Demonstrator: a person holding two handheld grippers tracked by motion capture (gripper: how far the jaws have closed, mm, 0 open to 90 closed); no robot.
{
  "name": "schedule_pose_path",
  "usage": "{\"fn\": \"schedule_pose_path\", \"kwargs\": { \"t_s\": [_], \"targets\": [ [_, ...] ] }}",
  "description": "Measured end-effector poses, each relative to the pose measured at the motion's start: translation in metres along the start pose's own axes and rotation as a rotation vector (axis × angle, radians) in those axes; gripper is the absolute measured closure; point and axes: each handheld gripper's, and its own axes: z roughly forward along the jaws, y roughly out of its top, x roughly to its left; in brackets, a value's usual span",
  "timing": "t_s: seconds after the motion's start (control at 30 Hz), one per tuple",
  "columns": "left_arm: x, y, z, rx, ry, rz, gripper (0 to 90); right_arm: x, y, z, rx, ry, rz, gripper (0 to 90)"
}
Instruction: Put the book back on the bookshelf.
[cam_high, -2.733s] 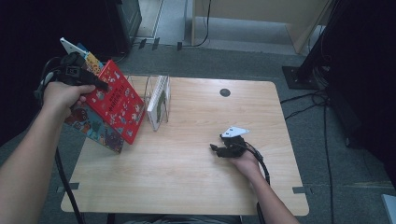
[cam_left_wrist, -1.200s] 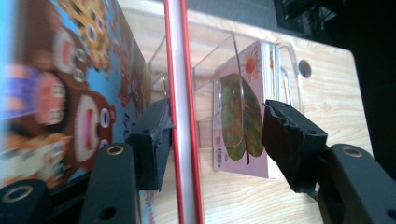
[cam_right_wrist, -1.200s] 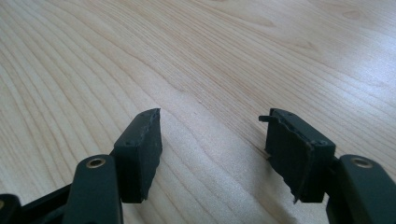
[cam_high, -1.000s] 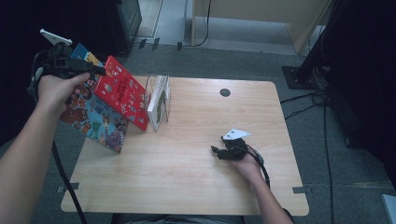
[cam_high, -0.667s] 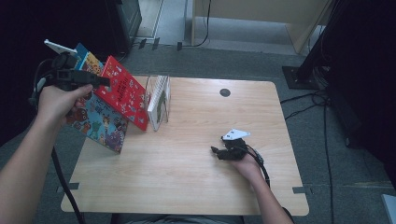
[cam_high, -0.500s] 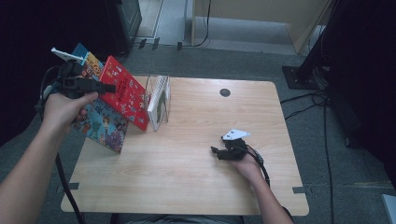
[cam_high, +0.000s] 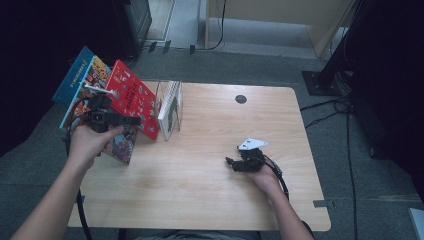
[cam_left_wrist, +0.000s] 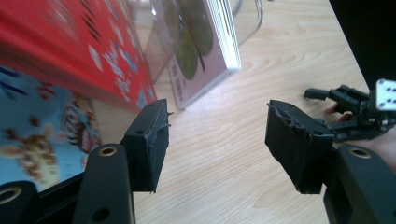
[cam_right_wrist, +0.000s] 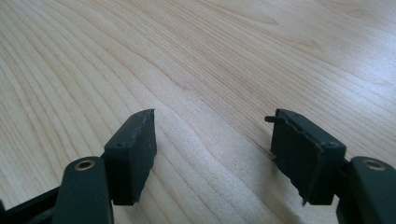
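My left tongs (cam_left_wrist: 215, 149), jaws just widening and empty, face the stiff red book (cam_high: 134, 98) at ten o'clock, best pinched at its edge; right tongs (cam_right_wrist: 212, 154) rest open on the table (cam_high: 210, 200).

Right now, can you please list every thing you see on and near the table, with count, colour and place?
red book: 1, red, leaning at the table's left edge
blue-edged book: 1, colourful cover, leaning behind the red one
clear rack: 1, transparent, right of the books
pale book: 1, white-edged, upright in the rack
table: 1, light wood
round hole: 1, dark, far middle
left claw: 1, black, open, near the books
right claw: 1, black, open, over bare wood
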Motion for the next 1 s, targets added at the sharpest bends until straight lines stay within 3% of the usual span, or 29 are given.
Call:
{"fn": "schedule_pose_path", "kwargs": {
  "t_s": [0.4, 0.67, 0.87, 1.0],
  "targets": [
    [-0.004, -0.048, 0.054, 0.047, -0.049, 0.057, 39.5, 0.001, 0.0, 0.0, 0.009, -0.001, 0.003, 25.5],
    [-0.015, -0.08, 0.088, 0.078, -0.068, 0.132, 38.1, 0.001, 0.0, 0.0, 0.01, -0.003, 0.004, 24.5],
    [-0.012, -0.096, 0.107, 0.092, -0.084, 0.118, 37.3, 0.002, 0.0, 0.001, 0.011, -0.006, 0.001, 22.5],
    [-0.011, -0.102, 0.113, 0.103, -0.07, 0.13, 36.9, 0.002, 0.0, 0.001, 0.015, -0.003, -0.004, 20.6]
  ]
}}
